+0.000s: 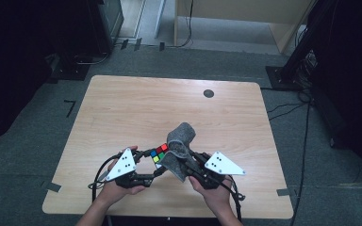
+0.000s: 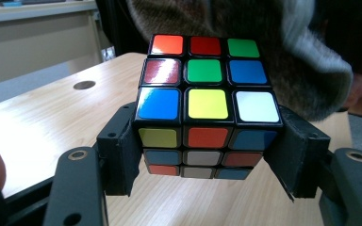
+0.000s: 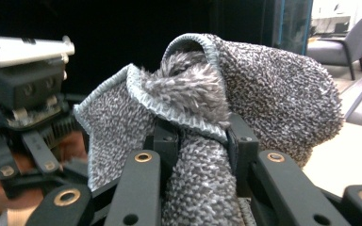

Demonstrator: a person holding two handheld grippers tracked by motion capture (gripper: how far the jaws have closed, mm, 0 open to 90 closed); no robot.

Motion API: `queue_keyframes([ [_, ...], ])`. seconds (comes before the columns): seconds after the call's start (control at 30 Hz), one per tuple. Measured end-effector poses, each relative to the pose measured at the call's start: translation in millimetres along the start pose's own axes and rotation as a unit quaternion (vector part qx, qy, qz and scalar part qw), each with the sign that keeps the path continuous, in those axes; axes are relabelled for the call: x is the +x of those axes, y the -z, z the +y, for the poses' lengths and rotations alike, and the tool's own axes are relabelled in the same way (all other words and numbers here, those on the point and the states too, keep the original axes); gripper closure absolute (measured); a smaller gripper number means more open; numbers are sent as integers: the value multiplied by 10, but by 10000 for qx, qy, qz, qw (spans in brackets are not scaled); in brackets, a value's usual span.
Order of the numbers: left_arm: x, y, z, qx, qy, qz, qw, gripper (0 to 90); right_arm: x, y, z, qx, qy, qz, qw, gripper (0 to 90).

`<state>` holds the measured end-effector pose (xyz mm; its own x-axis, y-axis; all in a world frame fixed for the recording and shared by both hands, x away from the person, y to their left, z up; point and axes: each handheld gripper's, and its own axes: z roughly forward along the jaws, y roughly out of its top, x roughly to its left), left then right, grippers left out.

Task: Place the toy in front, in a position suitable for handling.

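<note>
A scrambled Rubik's cube (image 2: 207, 113) is clamped between the two black jaws of my left gripper (image 2: 205, 150), held just above the wooden table (image 1: 122, 108). In the high view the cube (image 1: 159, 153) sits between both hands near the table's front edge. My right gripper (image 3: 201, 141) is shut on a bunched grey fluffy cloth (image 3: 245, 99), which rises over the jaws. That cloth (image 1: 179, 146) hangs against the cube's far side, and in the left gripper view the cloth (image 2: 264, 42) fills the space behind the cube. The left gripper (image 1: 143, 162) and right gripper (image 1: 188, 165) face each other.
A round dark grommet hole (image 1: 209, 93) sits near the table's far edge. Tape marks (image 1: 53, 186) lie on the carpet by the front corners. Cables (image 1: 306, 141) run along the floor at right. A dark stand (image 1: 283, 70) is at the back right.
</note>
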<state>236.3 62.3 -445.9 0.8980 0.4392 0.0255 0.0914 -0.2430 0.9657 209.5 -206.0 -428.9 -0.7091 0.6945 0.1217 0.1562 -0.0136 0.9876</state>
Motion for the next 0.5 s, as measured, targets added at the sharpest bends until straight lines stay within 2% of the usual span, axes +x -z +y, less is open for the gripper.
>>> queue_keyframes([
  [0.03, 6, 11, 2, -23, 25, 21, 10000, 346, -30, -25, -47, 94, -53, -76, 9999, 719],
  [0.07, 25, 28, 7, -81, 100, 20, 9999, 345, -78, -60, -106, 313, -170, -168, 9992, 720],
  [0.13, 74, 72, 23, -307, 344, 23, 9989, 345, -180, -118, -246, 724, -321, -394, 9961, 721],
  [0.17, 106, 102, 34, -442, 483, 34, 9979, 345, -218, -131, -308, 762, -485, -372, 9952, 721],
  [0.2, 122, 117, 37, -506, 555, 33, 9972, 345, -237, -140, -353, 727, -753, -207, 9943, 721],
  [0.27, 152, 140, 26, -596, 686, 11, 9959, 345, -195, -152, -360, 523, -922, 144, 9943, 720],
  [0.3, 159, 143, 16, -658, 774, -11, 9948, 345, -143, -168, -347, 442, -848, 273, 9950, 721],
  [0.37, 178, 148, 6, -733, 930, -35, 9930, 345, -44, -209, -349, 465, -752, 373, 9954, 723],
  [0.43, 176, 140, 7, -702, 943, 15, 9931, 345, -3, -267, -399, 680, -867, 644, 9918, 724],
  [0.5, 156, 128, 10, -671, 904, 14, 9936, 345, 53, -318, -443, 869, -776, 767, 9902, 724],
])
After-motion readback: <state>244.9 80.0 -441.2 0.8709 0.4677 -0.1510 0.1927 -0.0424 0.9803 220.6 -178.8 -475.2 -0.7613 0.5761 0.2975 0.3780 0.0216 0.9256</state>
